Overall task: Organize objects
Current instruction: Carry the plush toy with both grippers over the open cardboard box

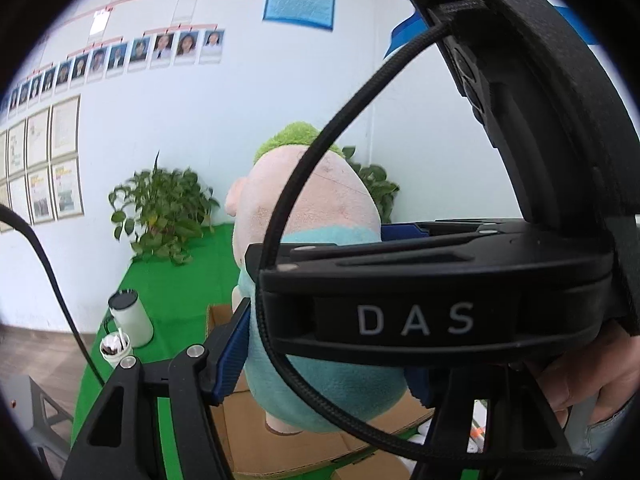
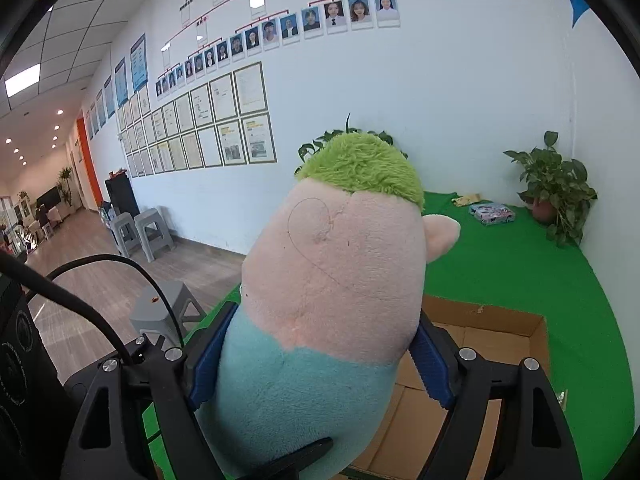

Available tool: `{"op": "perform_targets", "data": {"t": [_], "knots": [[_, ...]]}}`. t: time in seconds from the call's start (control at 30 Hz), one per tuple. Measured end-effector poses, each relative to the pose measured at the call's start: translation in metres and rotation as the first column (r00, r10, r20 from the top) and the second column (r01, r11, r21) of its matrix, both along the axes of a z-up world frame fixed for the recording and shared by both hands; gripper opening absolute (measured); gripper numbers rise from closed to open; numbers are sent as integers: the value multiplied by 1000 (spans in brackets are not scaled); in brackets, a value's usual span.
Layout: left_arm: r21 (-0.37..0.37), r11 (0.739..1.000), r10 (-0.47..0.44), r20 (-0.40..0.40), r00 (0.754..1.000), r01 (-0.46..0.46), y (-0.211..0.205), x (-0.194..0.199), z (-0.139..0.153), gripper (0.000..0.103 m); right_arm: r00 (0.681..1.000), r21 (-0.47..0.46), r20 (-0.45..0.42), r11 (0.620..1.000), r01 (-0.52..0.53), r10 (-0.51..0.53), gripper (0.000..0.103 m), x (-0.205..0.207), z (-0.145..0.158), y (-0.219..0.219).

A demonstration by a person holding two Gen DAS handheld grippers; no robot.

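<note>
A plush doll (image 2: 320,300) with green hair, a pink head and a light blue body is held upright above an open cardboard box (image 2: 504,328). My right gripper (image 2: 316,364) is shut on the doll's blue body, a blue pad on each side. In the left wrist view my left gripper (image 1: 324,356) is also closed on the doll (image 1: 308,216), with its blue pads against the body. The right gripper's black body (image 1: 440,312), marked DAS, and its cable cross in front and hide part of the doll. The box (image 1: 256,432) shows below the doll.
The table is covered with green cloth (image 2: 520,272). Potted plants (image 2: 556,188) (image 1: 164,208) stand at the back by the white wall. A patterned flat package (image 2: 491,213) lies near the far plant. A white bottle (image 1: 132,316) and a small cup (image 1: 116,347) stand at the table's left edge. Grey stools (image 2: 160,312) stand on the floor.
</note>
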State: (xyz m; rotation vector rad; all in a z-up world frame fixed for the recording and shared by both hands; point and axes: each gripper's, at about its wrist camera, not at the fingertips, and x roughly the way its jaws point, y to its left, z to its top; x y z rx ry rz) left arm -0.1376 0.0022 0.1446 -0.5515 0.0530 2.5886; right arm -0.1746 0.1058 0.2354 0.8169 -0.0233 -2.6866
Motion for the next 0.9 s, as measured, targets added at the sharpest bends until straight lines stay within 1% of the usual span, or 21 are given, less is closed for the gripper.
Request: {"op": "perform_targets", "data": {"t": [0.1, 0.13, 0.2, 0.33, 0.4, 0.47, 0.5, 0.53, 0.57, 0.63, 0.67, 0.73, 0.8, 0.83, 0.9], "knots": [[3, 1000, 8, 75, 997, -9, -10, -30, -23, 65, 997, -6, 77, 1000, -12, 12, 78, -43, -21, -2], [2, 1000, 12, 102, 995, -13, -18, -48, -32, 65, 995, -9, 95, 1000, -12, 13, 78, -54, -29, -2], [-1, 1000, 19, 156, 988, -19, -31, -67, -53, 65, 989, -18, 144, 1000, -14, 17, 78, -76, -51, -4], [-6, 999, 35, 240, 970, -34, -42, -79, -85, 65, 972, -42, 232, 999, -22, 31, 78, -115, -102, -15], [-12, 999, 39, 283, 958, -38, -42, -73, -98, 65, 960, -59, 276, 998, -23, 38, 78, -130, -127, -17], [-20, 999, 43, 320, 946, -38, -44, -79, -113, 65, 944, -80, 327, 997, -19, 44, 78, -145, -150, -18], [-18, 999, 43, 342, 939, -39, -49, -89, -124, 65, 938, -84, 344, 996, -17, 45, 78, -147, -170, -25], [-12, 999, 42, 368, 929, -41, -51, -94, -133, 65, 929, -87, 367, 996, -13, 44, 78, -154, -182, -26], [-5, 999, 35, 394, 919, -35, -53, -96, -140, 65, 923, -82, 383, 997, -10, 41, 77, -151, -211, -34], [-3, 999, 37, 447, 894, -40, -56, -102, -156, 65, 904, -75, 426, 997, -8, 40, 77, -156, -245, -39], [1, 999, 37, 472, 881, -42, -58, -104, -164, 65, 892, -74, 450, 997, -6, 39, 77, -160, -255, -40], [5, 999, 41, 513, 857, -51, -61, -107, -175, 65, 869, -78, 493, 997, 3, 36, 77, -164, -287, -45], [-5, 998, 51, 532, 845, -57, -64, -106, -183, 65, 854, -88, 518, 996, 4, 42, 78, -171, -308, -46], [7, 998, 48, 533, 845, -61, -67, -105, -186, 65, 847, -94, 529, 996, 1, 49, 79, -173, -317, -47], [25, 997, 43, 531, 846, -66, -72, -104, -186, 65, 850, -111, 523, 994, -1, 59, 84, -179, -328, -48]]}}
